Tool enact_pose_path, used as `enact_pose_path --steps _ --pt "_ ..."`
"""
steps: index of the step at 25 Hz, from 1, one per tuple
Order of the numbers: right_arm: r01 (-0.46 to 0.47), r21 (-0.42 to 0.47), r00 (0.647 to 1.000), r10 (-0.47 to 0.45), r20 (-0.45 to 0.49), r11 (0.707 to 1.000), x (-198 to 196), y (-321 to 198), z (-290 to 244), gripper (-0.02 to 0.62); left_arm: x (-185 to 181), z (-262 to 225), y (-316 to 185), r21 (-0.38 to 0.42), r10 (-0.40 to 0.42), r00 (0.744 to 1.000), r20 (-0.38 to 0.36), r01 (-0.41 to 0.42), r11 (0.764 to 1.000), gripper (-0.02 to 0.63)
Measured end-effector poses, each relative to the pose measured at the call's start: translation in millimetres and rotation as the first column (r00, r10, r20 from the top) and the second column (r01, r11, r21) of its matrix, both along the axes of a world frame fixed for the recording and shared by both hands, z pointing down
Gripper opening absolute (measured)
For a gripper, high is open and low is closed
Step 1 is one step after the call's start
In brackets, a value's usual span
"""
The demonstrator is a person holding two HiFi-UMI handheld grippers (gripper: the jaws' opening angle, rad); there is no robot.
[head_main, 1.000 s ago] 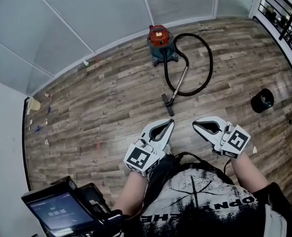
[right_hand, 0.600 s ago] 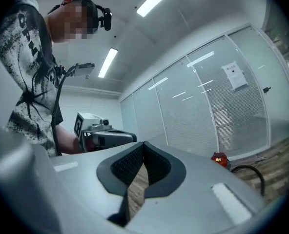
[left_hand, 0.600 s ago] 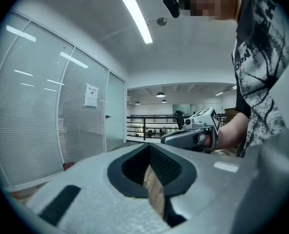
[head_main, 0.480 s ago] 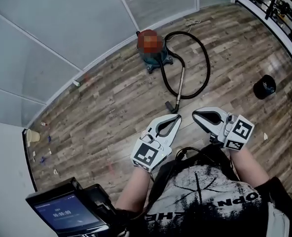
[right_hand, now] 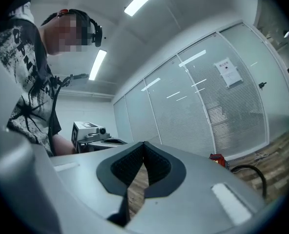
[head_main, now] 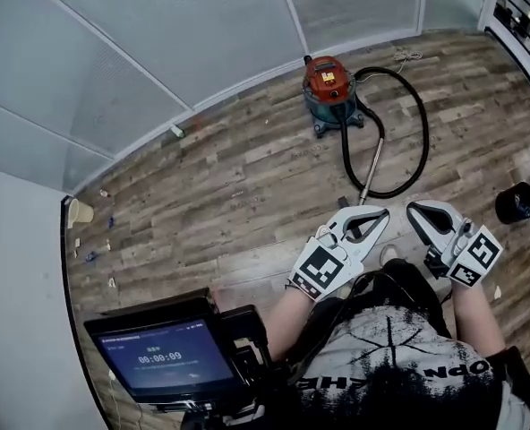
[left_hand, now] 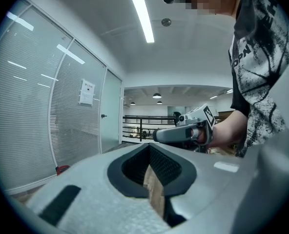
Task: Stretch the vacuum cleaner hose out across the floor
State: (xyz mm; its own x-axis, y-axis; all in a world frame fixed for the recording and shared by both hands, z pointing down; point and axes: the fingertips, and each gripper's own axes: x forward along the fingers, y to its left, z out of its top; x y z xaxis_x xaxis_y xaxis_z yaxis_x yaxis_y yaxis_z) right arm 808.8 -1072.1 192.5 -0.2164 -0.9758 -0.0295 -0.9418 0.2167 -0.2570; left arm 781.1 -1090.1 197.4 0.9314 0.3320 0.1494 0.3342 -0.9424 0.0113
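Fingers together; screen "00:00:09"

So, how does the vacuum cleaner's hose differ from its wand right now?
The hose is black and bends in a wide loop; the wand is pale metal and straight. The hose starts at the red-topped canister; the wand points toward the person. Both lie on the wooden floor.

Hose — right of vacuum cleaner
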Motion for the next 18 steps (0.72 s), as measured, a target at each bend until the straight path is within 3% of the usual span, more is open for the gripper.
enact_pose_path --steps 5,11,14,18 --pt "0.069 0.034 0.993 -0.072 0.09 0.997 44.0 -21.3 7.2 0.008 37.0 6.6 -22.5 0.008 -0.086 0.996 0.022 0.086 0.996 0.003" --pt "0.176 -0.035 0.983 -0.174 0.054 0.984 152.0 -66.4 51.2 0.008 140.3 35.1 -67.9 -0.008 -0.198 0.979 0.044 0.199 0.98 0.003" --pt "0.198 -0.093 0.98 -0.198 0.015 0.976 163.3 -71.0 60.1 0.008 145.2 31.7 -70.2 0.003 -0.224 0.974 0.029 0.224 0.975 0.003" --pt "0.186 -0.186 0.982 -0.189 0.003 0.965 159.9 -56.5 77.7 0.025 124.7 39.8 -47.1 -0.032 -0.223 0.972 0.078 0.226 0.974 0.003"
